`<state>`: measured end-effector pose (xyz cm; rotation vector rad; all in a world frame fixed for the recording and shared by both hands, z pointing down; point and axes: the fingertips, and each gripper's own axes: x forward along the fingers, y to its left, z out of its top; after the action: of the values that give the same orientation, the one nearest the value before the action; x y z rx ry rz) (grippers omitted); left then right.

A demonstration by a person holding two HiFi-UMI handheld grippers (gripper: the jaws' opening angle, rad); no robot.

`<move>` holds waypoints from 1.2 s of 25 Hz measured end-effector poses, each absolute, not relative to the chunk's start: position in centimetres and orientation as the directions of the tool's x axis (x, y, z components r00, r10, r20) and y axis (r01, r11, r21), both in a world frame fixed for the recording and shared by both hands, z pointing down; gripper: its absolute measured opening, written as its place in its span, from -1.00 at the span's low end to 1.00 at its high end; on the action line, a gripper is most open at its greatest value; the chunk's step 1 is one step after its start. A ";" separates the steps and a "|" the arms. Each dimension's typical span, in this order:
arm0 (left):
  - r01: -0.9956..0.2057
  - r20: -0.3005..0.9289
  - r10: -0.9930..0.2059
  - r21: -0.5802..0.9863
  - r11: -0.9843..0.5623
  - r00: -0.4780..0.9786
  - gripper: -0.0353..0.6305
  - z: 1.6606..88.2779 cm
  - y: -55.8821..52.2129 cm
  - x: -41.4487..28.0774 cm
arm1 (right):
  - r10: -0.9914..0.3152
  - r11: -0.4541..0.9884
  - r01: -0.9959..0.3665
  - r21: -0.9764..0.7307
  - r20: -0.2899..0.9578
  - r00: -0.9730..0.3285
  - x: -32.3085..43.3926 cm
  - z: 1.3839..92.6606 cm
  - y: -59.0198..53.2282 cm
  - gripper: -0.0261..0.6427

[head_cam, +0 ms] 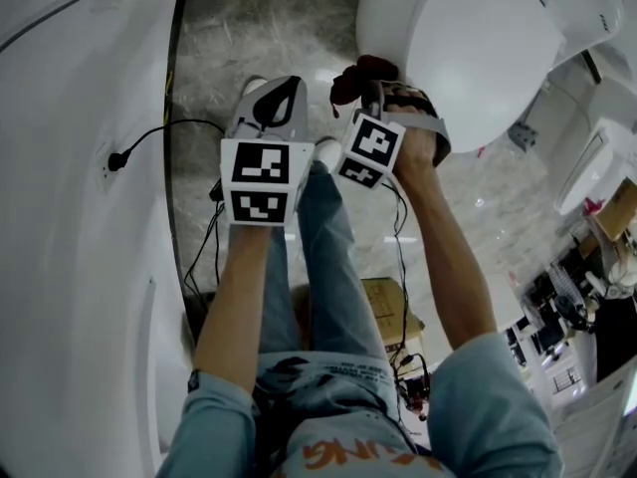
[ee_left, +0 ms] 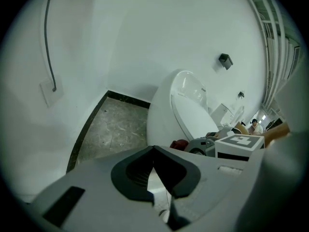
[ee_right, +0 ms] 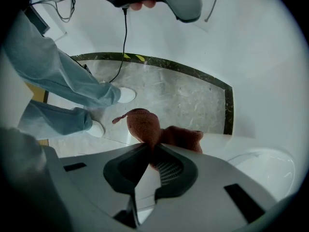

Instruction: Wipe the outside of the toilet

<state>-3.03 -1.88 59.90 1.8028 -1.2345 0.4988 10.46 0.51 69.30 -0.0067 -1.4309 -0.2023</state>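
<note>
Right gripper view: right tool [ee_right: 152,149] pinches the red cloth [ee_right: 145,124]; press it flat along the toilet [head_cam: 478,58]. Left tool [ee_left: 153,151] pressed together, empty.

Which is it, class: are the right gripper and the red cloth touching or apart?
Touching. The right gripper view shows the right gripper shut on the red cloth, pinching it between its jaws.

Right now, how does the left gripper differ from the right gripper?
The right gripper's jaws are shut on a red cloth; the left gripper's jaws are together with nothing between them. The right gripper holds its cloth at the front of the white toilet; the left gripper hangs beside it over the grey floor, off the toilet. Both have the same grey build and point forward.
</note>
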 end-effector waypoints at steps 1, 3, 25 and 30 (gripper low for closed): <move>-0.893 0.722 -0.543 0.432 -0.128 0.428 -0.91 59.9 -1.7 -2.9 | -0.128 0.985 0.127 0.112 0.985 0.119 10.5 69.3 0.9 -0.80; -0.893 0.724 -0.541 0.433 -0.126 0.428 -0.91 60.0 -1.4 -2.8 | -0.122 0.990 0.077 0.115 0.988 0.093 10.4 69.2 1.4 -0.80; -0.900 0.753 -0.515 0.426 -0.092 0.409 -0.91 62.4 -5.3 -7.5 | -0.369 0.929 -0.013 0.369 0.926 -0.082 1.9 67.6 -16.3 -0.80; -0.897 0.752 -0.509 0.432 -0.097 0.418 -0.91 63.5 -7.5 -7.5 | -0.377 0.923 0.088 0.374 0.926 0.026 2.2 71.3 -20.0 -0.80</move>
<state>-7.55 -7.48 63.46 1.7510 -1.2230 0.5270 2.23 -20.04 71.27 0.2368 -1.5064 -0.3641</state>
